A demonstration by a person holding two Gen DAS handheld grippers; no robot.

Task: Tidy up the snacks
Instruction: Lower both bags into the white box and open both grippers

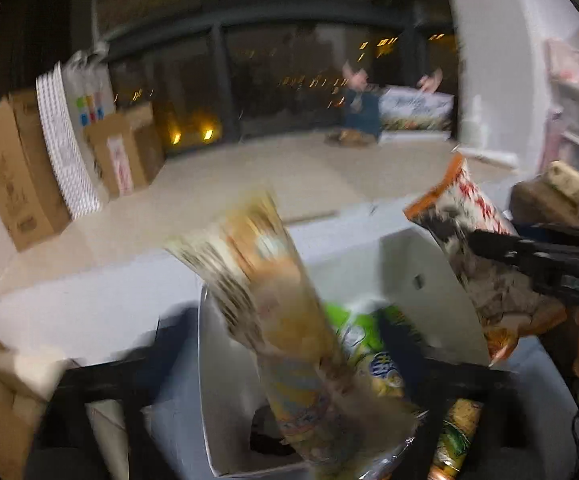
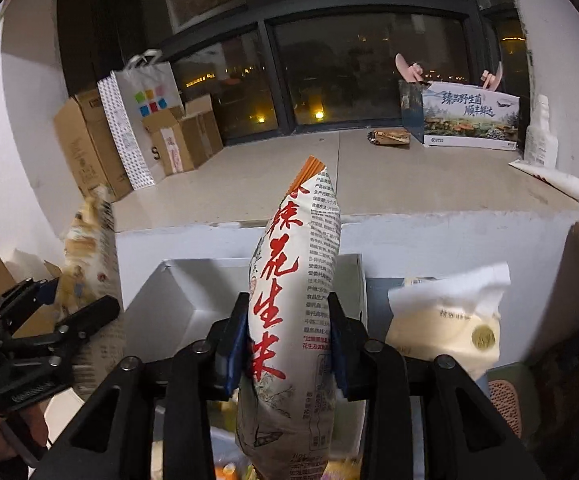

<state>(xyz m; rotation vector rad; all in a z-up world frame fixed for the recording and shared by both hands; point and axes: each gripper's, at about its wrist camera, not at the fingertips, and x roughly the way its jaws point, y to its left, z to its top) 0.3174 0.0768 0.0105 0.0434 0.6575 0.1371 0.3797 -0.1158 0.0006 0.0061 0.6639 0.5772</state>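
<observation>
Right claw (image 2: 288, 305): it holds the peanut bag (image 2: 289, 264). Both blue pads (image 2: 238, 344) lie against the flanks of the bag, one on each side. The bag stands upright between my fingers, with red characters running down its face and an orange seal at the top. Its lower end hangs above the white box (image 2: 193, 304), which sits open directly in front of me.

Left claw (image 1: 277, 344): the fingers stand wide apart. A yellow snack bag (image 1: 265, 280) stands tilted between them, heavily blurred. Neither finger appears to press on it. I cannot tell whether it rests on anything. It is above the near left corner of the same white box.

Box contents: a green snack pack (image 1: 353, 328) lies inside, along with further packs too blurred to identify.

Just right of the box stands a cream tissue pack (image 2: 449, 320) with a white sheet protruding from the top.

Behind the box, a low white wall rises to a tiled ledge (image 2: 409, 176). At the left end of the ledge are cardboard boxes (image 2: 85, 148) and a white paper bag (image 2: 137, 120). At the right end is a printed carton (image 2: 469, 120). A dark window (image 2: 349, 72) closes the ledge at the back.
</observation>
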